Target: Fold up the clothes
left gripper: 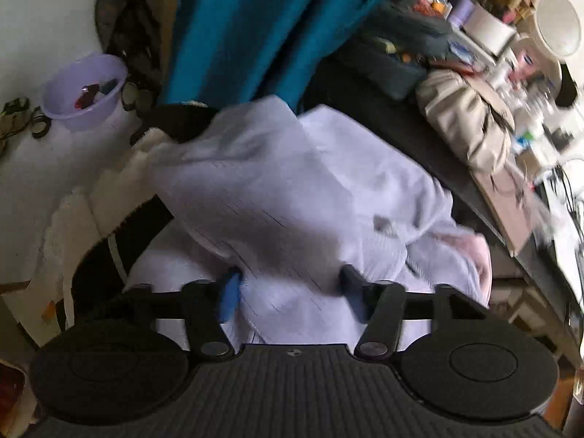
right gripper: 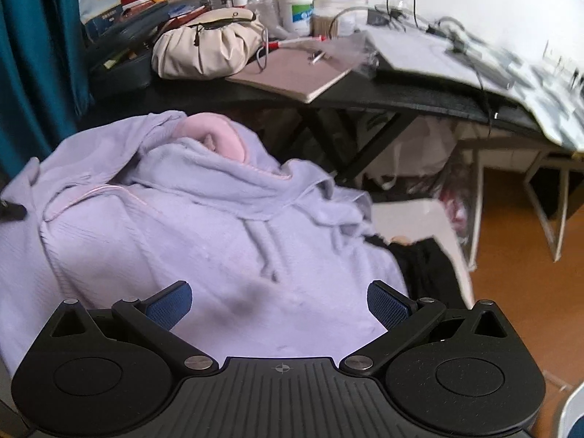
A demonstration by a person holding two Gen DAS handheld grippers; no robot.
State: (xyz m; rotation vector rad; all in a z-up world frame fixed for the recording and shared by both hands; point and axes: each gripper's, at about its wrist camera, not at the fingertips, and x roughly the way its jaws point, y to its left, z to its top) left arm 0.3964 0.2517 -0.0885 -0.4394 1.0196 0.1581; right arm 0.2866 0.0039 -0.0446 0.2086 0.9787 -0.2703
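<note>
The left gripper (left gripper: 288, 284) has its jaws partly closed around a bunched fold of the lilac hoodie (left gripper: 292, 189), cloth between the blue pads. The right gripper (right gripper: 279, 303) hangs wide open and empty above the hoodie's chest. A cluttered black desk (right gripper: 401, 91) with a beige bag (right gripper: 208, 51) stands behind, a teal curtain (left gripper: 248, 29) beside it. No label is legible.

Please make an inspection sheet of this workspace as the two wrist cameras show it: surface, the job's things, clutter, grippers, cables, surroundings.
Surface: almost hidden under the garment.
Job's things: lilac hoodie, crumpled, pink hood lining showing, drawstrings on its front.
Clutter: beige bag, notebook, bottles and boxes crowd the black desk; lilac basin on the floor.
Grippers: left gripper has lilac fabric bunched between its fingers; firm pinch cannot be told. Right gripper open above the hoodie front.
Cables: wires on the desk.
Surroundings: teal curtain, wooden floor.
</note>
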